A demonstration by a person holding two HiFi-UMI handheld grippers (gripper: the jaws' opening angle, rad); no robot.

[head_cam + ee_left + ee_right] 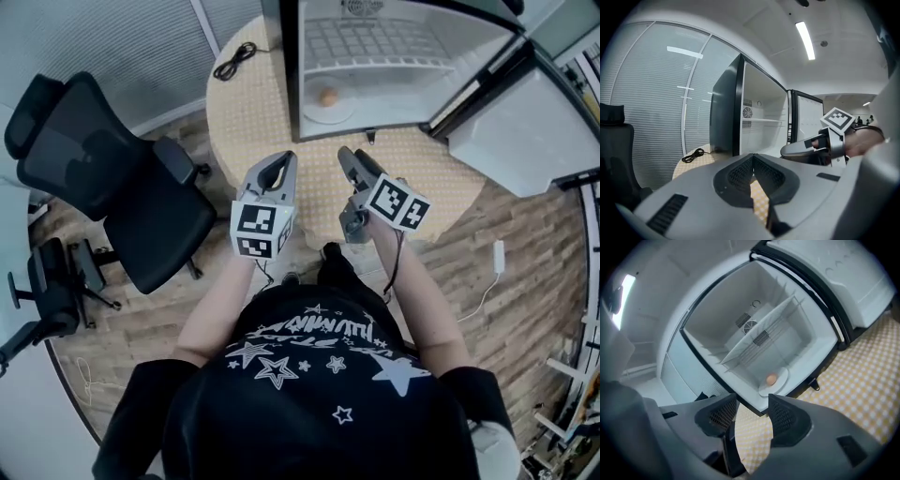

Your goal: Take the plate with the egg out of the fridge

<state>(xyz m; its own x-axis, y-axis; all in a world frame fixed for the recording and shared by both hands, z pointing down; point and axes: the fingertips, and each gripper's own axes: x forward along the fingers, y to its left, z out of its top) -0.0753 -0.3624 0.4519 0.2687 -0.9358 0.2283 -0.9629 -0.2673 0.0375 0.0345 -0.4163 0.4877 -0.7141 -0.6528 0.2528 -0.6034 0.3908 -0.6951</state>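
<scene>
A small fridge (412,56) stands open on the round table, its door (525,122) swung out to the right. On its floor a white plate (330,109) holds a brown egg (327,96); the right gripper view shows the plate (780,382) and the egg (772,378) near the fridge's front lip. My right gripper (752,413) is open with nothing between its jaws, short of the fridge; it shows as the right gripper (349,159) in the head view. My left gripper (277,167) hovers beside it over the table, and the left gripper (752,169) is shut on nothing.
The round table (244,131) has a yellow checked top. A black cable (234,61) lies coiled at its far left. A wire shelf (759,341) spans the fridge's middle. Black office chairs (112,178) stand to the left on the wooden floor. A white cable (495,262) hangs at the right.
</scene>
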